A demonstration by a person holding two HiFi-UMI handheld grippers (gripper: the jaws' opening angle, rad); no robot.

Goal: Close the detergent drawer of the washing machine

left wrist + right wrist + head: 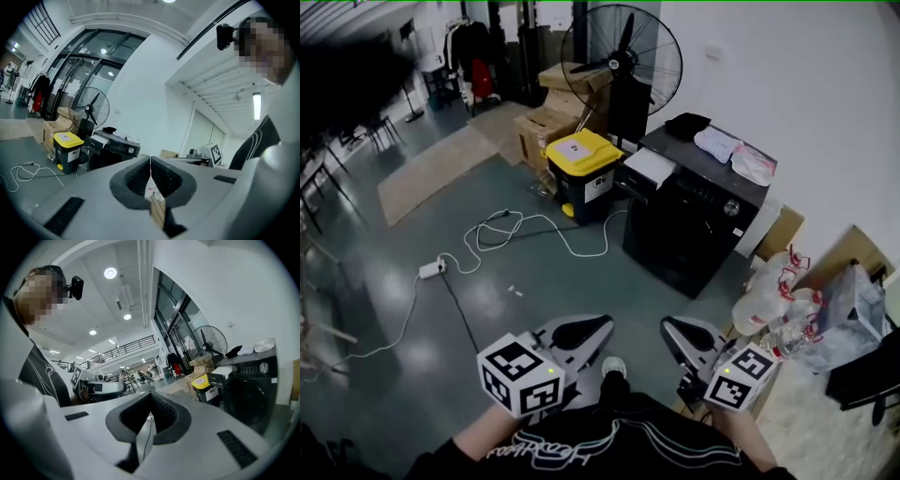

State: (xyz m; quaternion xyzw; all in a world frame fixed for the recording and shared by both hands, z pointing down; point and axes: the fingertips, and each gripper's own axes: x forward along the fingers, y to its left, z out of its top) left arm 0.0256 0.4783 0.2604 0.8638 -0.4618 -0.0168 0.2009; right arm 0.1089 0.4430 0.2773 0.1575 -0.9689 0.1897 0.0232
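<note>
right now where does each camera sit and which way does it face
Head view: on the person's head, facing steeply down at the washing machine; left gripper, right gripper and shirt show below.
Left gripper view: on the left gripper, looking along its shut jaws toward the washing machine; sleeve at right.
Right gripper view: on the right gripper, jaws shut; torso at left.
Shared: all show the washing machine.

Bin point(584, 173) left of washing machine point(698, 225); fan point(622, 61) behind; cloths point(719, 142) on top.

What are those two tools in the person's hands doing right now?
Left grey two-jaw tool: closed, jaw tips touching, holding nothing.
Right grey two-jaw tool: closed, jaw tips touching, holding nothing.
</note>
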